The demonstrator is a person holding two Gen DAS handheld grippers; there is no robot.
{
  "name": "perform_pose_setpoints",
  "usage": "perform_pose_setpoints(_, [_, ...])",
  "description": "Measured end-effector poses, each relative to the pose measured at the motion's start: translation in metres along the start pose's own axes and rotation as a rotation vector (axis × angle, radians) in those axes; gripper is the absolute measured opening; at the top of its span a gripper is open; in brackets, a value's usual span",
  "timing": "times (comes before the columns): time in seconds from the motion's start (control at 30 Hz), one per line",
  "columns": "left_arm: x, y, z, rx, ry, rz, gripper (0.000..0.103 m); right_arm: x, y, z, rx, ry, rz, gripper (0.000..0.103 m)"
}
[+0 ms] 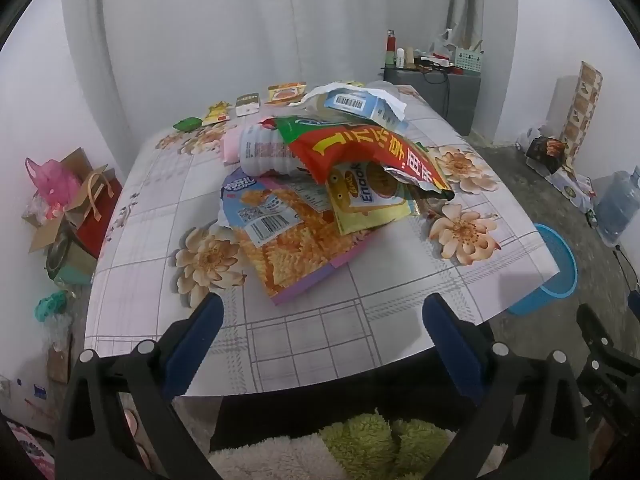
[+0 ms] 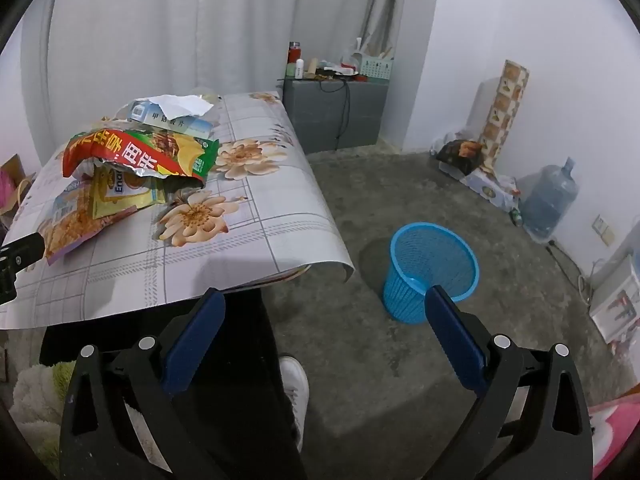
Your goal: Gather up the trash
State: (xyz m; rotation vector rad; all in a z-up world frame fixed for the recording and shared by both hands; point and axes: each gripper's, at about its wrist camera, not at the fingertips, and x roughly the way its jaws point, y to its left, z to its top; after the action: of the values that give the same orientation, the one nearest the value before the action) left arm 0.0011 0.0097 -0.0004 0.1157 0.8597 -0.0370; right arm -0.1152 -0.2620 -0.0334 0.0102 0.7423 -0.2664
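Note:
A heap of trash lies mid-table: a red and green snack bag on top, a yellow packet under it, a white bottle, a flat orange snack bag and a blue-white box. The red bag and the box also show in the right wrist view. My left gripper hangs open over the table's near edge, short of the heap, nothing between its fingers. My right gripper is open above the floor, right of the table. A blue mesh bin stands on the floor just beyond it.
The table wears a flowered cloth; small wrappers and a green scrap lie at its far edge. Bags and boxes crowd the floor left. A grey cabinet, a water jug and a person's white shoe are around.

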Motion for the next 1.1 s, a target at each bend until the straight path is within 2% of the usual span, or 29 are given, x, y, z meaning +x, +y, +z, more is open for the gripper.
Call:
perform_pose_setpoints(1.07, [0.0011, 0.0021, -0.0023, -0.003, 0.003, 0.001, 0.098, -0.0007, -0.0098, 0.0011, 0.002, 0.001, 0.004, 0.095])
perform_pose_setpoints(1.1, [0.0012, 0.0024, -0.0026, -0.003, 0.003, 0.001, 0.098, 0.0024, -0.0009, -0.0006, 0.003, 0.001, 0.004, 0.095])
